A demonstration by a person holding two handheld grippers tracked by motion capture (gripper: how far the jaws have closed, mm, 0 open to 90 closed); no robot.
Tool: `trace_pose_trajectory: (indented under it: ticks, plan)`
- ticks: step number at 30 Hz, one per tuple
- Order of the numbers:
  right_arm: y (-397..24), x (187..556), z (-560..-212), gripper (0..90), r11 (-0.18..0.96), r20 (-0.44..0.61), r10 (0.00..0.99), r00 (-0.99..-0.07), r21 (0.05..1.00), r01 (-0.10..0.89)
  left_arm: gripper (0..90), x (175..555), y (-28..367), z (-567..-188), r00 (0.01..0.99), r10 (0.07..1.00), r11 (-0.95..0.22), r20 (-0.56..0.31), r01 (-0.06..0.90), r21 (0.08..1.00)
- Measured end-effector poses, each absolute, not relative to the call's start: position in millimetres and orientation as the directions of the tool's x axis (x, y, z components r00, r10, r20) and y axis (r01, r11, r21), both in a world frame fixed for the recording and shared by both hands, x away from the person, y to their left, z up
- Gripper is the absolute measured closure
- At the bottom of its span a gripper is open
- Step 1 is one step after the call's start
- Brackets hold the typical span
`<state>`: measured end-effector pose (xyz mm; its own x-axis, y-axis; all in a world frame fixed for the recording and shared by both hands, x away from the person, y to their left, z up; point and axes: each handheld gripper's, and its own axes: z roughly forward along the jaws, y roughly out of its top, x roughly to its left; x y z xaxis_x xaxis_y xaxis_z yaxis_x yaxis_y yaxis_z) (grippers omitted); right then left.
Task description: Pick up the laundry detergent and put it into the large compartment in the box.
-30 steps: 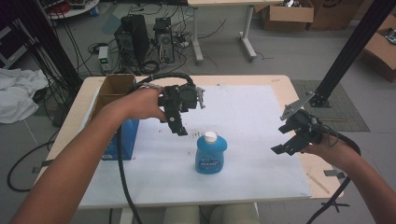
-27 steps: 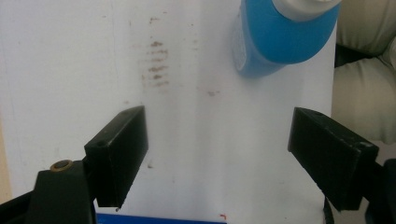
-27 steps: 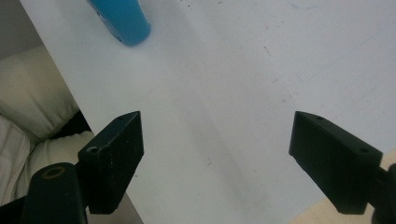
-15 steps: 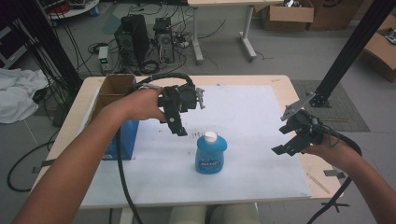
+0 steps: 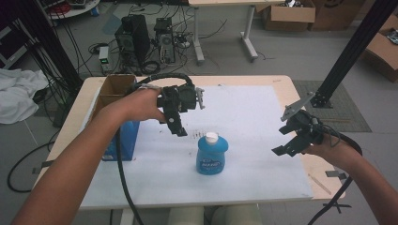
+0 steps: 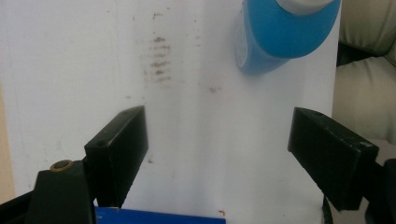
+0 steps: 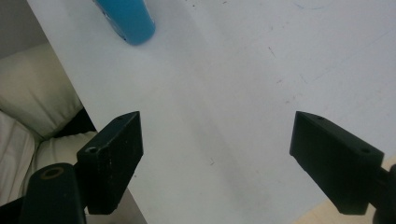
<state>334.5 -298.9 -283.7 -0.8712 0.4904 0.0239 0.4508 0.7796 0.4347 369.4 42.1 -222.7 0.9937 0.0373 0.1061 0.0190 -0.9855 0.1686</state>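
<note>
The blue plastic bottle with a white cap (image 5: 210,157) stands upright on the white sheet (image 5: 253,122) covering the light wooden table (image 5: 281,84), near the person's edge and roughly midway between the two tools. The left gripper (image 5: 174,123) hovers just behind and to the left of the bottle, jaws spread wide and empty; in the left gripper view the bottle (image 6: 280,37) lies ahead and off to the right of the jaw gap. The right gripper (image 5: 286,147) is held well apart at the table's right side, also wide open and empty.

The step in hand appears to be the approach. Recommended procedure: shift the left gripper until the bottle body sits centred between the jaws, descend below the cap, then close on the wider body. Avoid nudging the bottle sideways, since it may tip. An open cardboard box (image 5: 115,89) with a blue carton (image 5: 124,140) beside it stands at the left.
</note>
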Motion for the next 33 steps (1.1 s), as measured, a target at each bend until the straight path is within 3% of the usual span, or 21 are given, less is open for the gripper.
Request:
trace_pose_trajectory:
  ticks: [33]
  plan:
    - [-299.3,337.2,-293.7,17.4,0.782,0.032,0.482,-0.876,0.434,0.447,19.7,352.6,22.1,-203.5,0.996,0.024,-0.977,0.088,0.005,0.212]
